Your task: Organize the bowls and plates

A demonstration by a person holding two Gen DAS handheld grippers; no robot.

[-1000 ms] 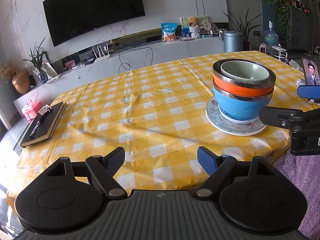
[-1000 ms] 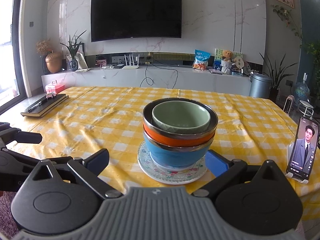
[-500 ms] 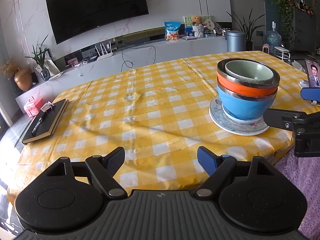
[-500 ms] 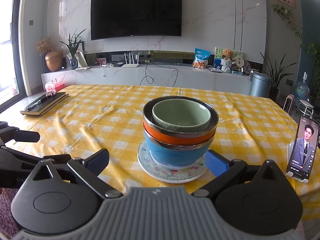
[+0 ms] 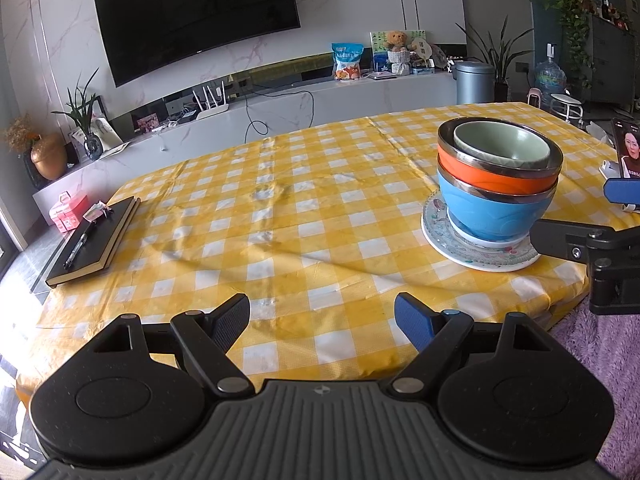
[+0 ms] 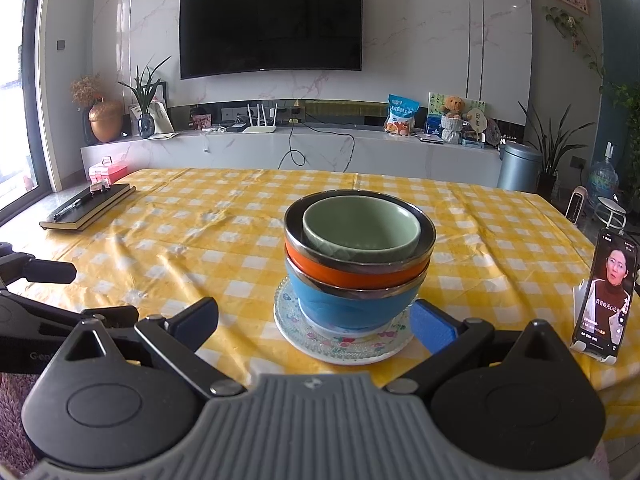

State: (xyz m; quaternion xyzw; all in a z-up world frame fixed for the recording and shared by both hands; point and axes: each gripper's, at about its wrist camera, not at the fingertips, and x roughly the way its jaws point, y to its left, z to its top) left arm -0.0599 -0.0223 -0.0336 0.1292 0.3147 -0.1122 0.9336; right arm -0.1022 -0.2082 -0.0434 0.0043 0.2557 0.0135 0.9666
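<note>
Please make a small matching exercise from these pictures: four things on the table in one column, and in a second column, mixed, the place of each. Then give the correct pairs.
Things
1. green bowl
2. blue bowl
3. patterned plate
4. pen

Places
A. lowest of the nested bowls, standing on the plate
B. on the black notebook
C. inside the orange bowl, at the top
D. directly on the yellow checked tablecloth, under the whole stack

Pairs: 1-C, 2-A, 3-D, 4-B
</note>
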